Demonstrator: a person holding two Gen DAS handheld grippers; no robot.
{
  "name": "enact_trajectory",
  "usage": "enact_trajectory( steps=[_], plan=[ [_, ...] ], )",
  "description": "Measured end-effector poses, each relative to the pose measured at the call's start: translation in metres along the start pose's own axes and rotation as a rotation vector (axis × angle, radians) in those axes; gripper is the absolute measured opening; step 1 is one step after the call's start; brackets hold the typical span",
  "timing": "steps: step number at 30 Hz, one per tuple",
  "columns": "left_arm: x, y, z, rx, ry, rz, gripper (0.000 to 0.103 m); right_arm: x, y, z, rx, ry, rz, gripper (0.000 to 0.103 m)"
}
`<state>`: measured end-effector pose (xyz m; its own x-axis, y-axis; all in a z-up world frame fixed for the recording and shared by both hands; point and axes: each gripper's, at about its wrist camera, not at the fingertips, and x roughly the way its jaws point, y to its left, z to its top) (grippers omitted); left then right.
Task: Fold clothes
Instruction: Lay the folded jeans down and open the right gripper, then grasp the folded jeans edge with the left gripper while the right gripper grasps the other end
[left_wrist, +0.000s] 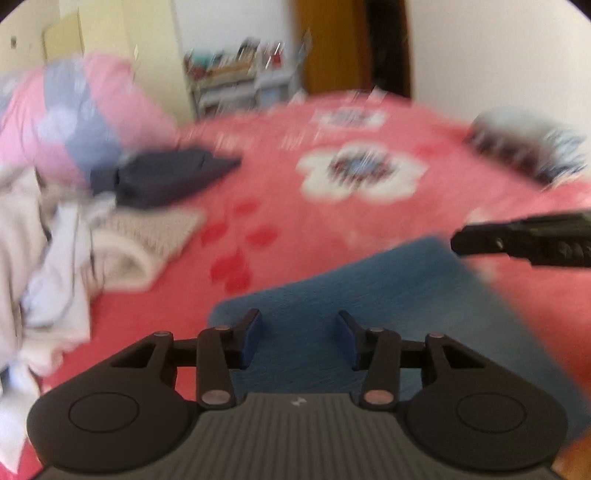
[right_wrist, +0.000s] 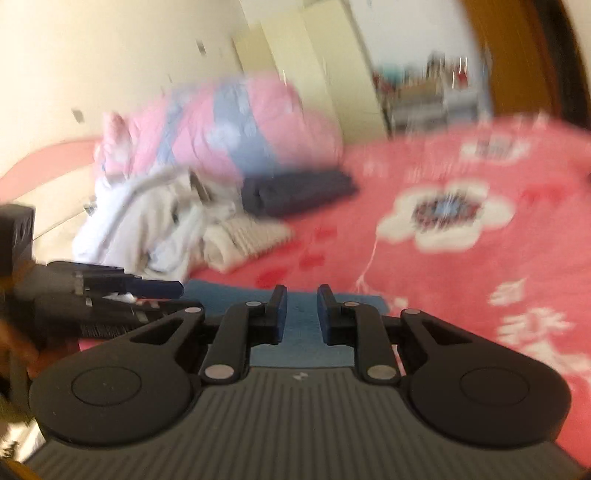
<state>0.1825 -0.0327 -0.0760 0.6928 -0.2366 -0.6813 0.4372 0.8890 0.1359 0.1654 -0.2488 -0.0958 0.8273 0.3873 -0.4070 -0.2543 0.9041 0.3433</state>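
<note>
Blue cloth (left_wrist: 388, 314) on bed (left_wrist: 295, 206); clothes pile (left_wrist: 55, 258) (unfolded) left.

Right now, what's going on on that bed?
A person works two handheld grippers over a blue garment lying flat on the pink bedspread. The left gripper and right gripper both hover above it with jaws apart, gripping nothing. An unfolded pale heap and a folded dark garment lie beyond. Frames are motion-blurred.

- Motion blur smears my whole view; the far shelf's (left_wrist: 240, 79) contents are unreadable.
- The blue cloth's (left_wrist: 388, 295) near edge hides under my left gripper (left_wrist: 298, 341).
</note>
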Motion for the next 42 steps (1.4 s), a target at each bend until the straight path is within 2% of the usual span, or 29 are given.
enact_trajectory(
  steps=[2, 3, 5, 8, 11, 13, 16, 18, 21, 24, 30, 32, 35, 36, 39, 42],
  plan=[
    [0.010, 0.005, -0.008, -0.026, -0.005, -0.010, 0.047, 0.041, -0.014, -0.006, 0.016, 0.107, -0.042, 0.014],
    [0.010, 0.006, -0.010, -0.026, -0.016, -0.011, 0.047, 0.057, -0.022, -0.014, 0.030, 0.139, -0.031, 0.013],
    [0.005, 0.007, -0.013, -0.024, -0.029, -0.010, 0.047, 0.069, -0.034, -0.021, 0.073, 0.154, -0.002, 0.011],
    [-0.007, 0.010, -0.016, -0.025, -0.049, -0.005, 0.047, 0.046, -0.037, -0.011, 0.124, 0.118, 0.024, 0.014],
    [-0.035, 0.011, -0.021, -0.050, -0.098, -0.003, 0.049, -0.007, -0.041, -0.011, 0.182, 0.027, 0.036, 0.017],
    [-0.061, 0.006, -0.027, -0.036, -0.150, -0.028, 0.052, -0.045, -0.046, -0.023, 0.224, -0.013, 0.055, 0.018],
    [-0.099, -0.018, -0.042, 0.046, -0.222, -0.107, 0.058, -0.093, -0.044, -0.051, 0.252, -0.015, 0.044, 0.018],
    [-0.118, -0.042, -0.057, 0.148, -0.256, -0.183, 0.061, -0.118, -0.040, -0.073, 0.263, 0.002, 0.020, 0.018],
    [-0.124, -0.084, -0.079, 0.306, -0.250, -0.233, 0.062, -0.134, -0.030, -0.106, 0.266, 0.050, -0.014, 0.018],
    [-0.115, -0.123, -0.098, 0.445, -0.207, -0.209, 0.062, -0.136, -0.021, -0.123, 0.257, 0.088, -0.016, 0.018],
    [-0.096, -0.157, -0.113, 0.583, -0.215, -0.098, 0.061, -0.137, 0.006, -0.127, 0.093, 0.099, -0.038, 0.018],
    [-0.090, -0.162, -0.114, 0.619, -0.224, -0.050, 0.056, -0.138, 0.006, -0.128, 0.092, 0.088, -0.033, 0.018],
    [-0.089, -0.163, -0.109, 0.605, -0.227, -0.027, 0.038, -0.138, 0.004, -0.129, 0.081, 0.076, -0.039, 0.018],
    [-0.090, -0.160, -0.105, 0.577, -0.230, -0.039, 0.031, -0.138, 0.004, -0.130, 0.073, 0.071, -0.037, 0.018],
    [-0.094, -0.150, -0.094, 0.494, -0.238, -0.074, 0.021, -0.137, 0.003, -0.131, 0.060, 0.053, -0.021, 0.018],
    [-0.094, -0.142, -0.086, 0.427, -0.228, -0.108, 0.018, -0.131, 0.000, -0.130, 0.062, 0.041, 0.011, 0.015]
  ],
)
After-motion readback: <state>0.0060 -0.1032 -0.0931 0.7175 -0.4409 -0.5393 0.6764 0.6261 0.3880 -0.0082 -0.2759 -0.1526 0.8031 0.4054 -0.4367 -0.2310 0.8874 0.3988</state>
